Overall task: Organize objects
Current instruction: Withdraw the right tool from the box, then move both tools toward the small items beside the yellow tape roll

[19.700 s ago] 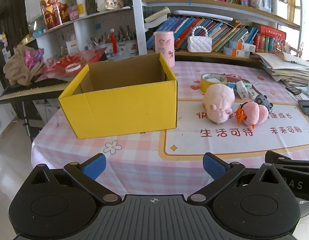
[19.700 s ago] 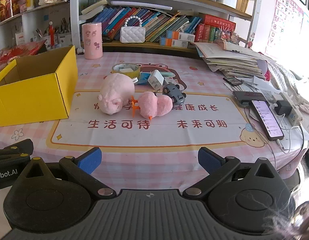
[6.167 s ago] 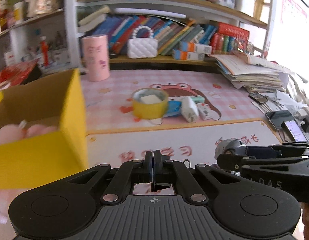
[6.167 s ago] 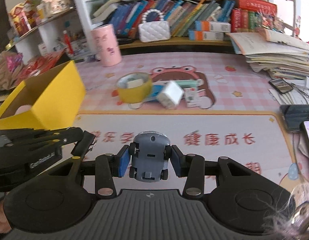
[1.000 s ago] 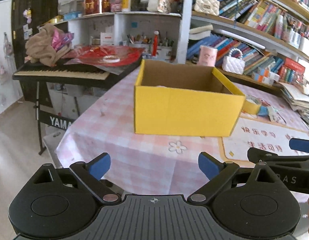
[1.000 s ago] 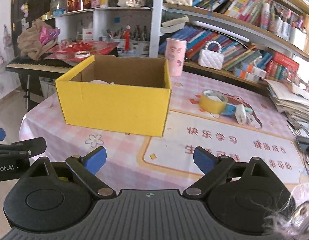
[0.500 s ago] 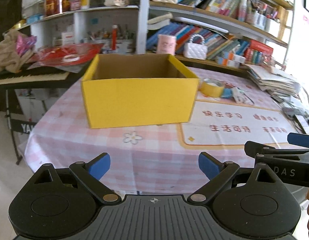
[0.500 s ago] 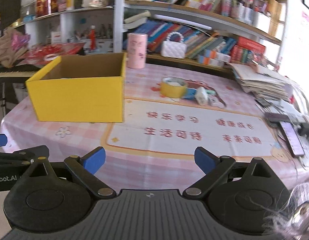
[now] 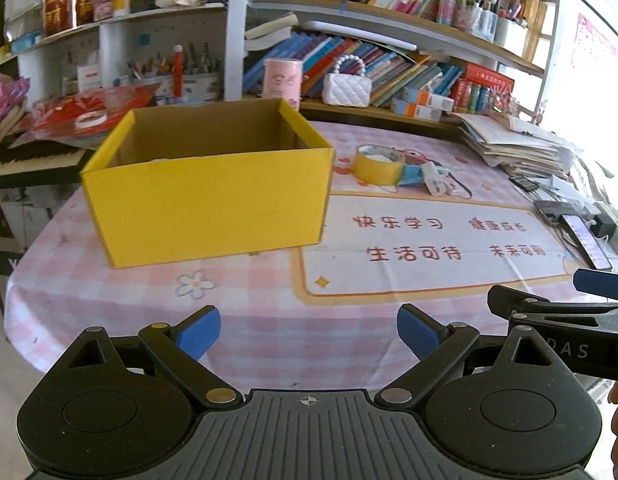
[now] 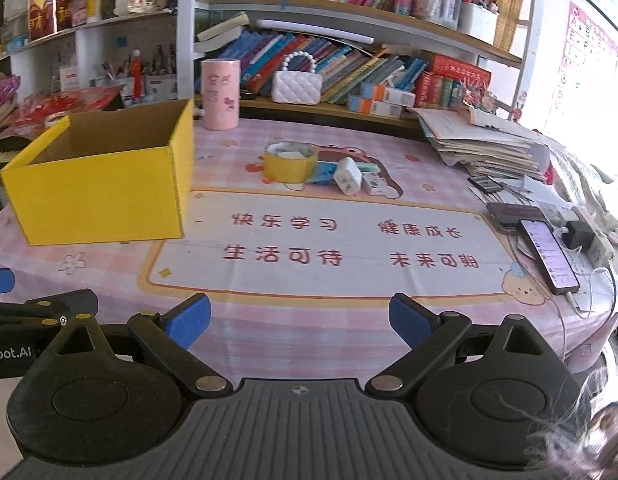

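Note:
A yellow cardboard box stands open on the pink checked tablecloth, left of the printed mat; it also shows in the right wrist view. Its contents are hidden from both views. My left gripper is open and empty, held back off the table's front edge. My right gripper is open and empty, also near the front edge, facing the mat. The right gripper's side shows at the right of the left wrist view.
A yellow tape roll, small white boxes and a pink cup sit at the back. A paper stack, phones and chargers lie at the right. Bookshelves stand behind; a keyboard is at the left.
Both grippers have swung rightward and slightly closer to the table; the box now sits further left in each view. Both stay open and empty.

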`<state>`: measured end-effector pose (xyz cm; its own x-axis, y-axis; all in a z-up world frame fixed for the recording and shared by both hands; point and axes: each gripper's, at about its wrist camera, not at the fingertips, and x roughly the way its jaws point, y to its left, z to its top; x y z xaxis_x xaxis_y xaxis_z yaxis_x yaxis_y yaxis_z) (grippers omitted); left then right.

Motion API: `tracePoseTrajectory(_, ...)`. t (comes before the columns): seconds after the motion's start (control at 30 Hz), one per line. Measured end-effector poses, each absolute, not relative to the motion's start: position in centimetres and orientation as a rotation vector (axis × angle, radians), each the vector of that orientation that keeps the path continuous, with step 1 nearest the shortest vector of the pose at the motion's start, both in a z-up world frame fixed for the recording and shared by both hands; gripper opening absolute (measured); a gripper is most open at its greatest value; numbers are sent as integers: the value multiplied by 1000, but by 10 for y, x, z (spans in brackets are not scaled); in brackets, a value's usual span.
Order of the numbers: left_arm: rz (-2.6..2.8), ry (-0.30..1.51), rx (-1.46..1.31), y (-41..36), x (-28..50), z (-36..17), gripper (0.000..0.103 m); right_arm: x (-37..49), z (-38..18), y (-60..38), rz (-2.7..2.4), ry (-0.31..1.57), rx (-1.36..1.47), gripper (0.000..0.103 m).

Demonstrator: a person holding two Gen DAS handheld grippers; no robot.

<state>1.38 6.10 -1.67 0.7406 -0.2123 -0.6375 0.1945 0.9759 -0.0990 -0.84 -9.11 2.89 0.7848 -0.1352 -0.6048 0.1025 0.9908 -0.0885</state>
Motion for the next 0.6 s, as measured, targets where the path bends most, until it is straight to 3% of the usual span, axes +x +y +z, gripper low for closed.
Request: tracePoseTrajectory(0.6, -283, 758, 19, -30, 71, -29, 97, 43, 12, -179, -176, 730, -7, 96)
